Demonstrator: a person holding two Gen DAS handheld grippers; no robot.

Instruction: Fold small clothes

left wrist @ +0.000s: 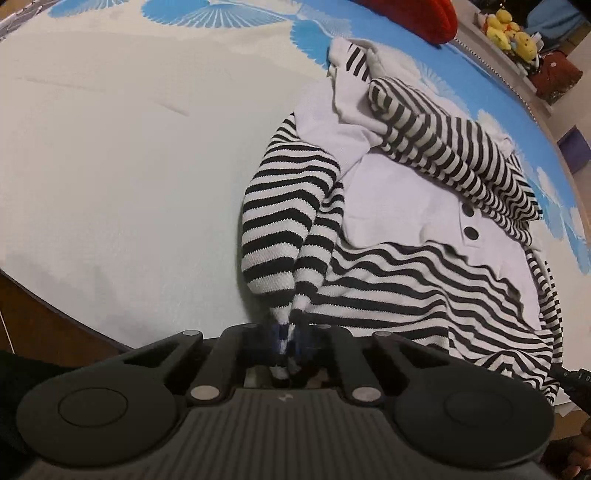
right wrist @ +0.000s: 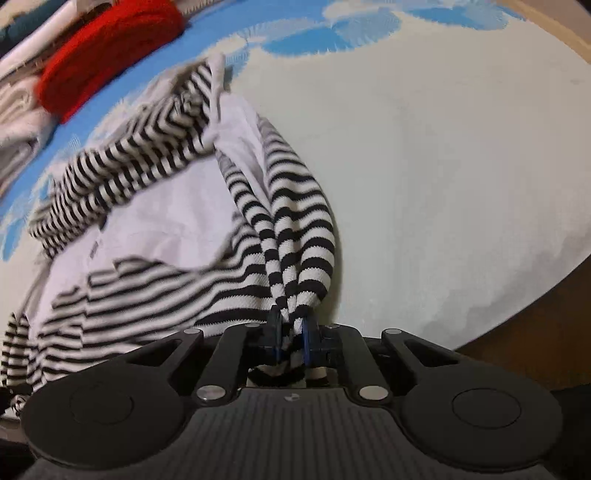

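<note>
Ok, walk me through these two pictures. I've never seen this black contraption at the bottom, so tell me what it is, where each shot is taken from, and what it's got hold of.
No robot here: a person holds a hand tool in each hand, each with two pinching fingers and a wide-angle camera that looks forward along them. The black shape at the bottom of each picture is that tool's own body. One picture comes from the left gripper, the other from the right gripper.

On the white and blue bedspread lies a small striped sweater with plain white panels and dark buttons. Each gripper is shut on a bunched striped part of it, with fabric pinched between its blue pads. Farther back lie a red garment and yellow plush toys.
</note>
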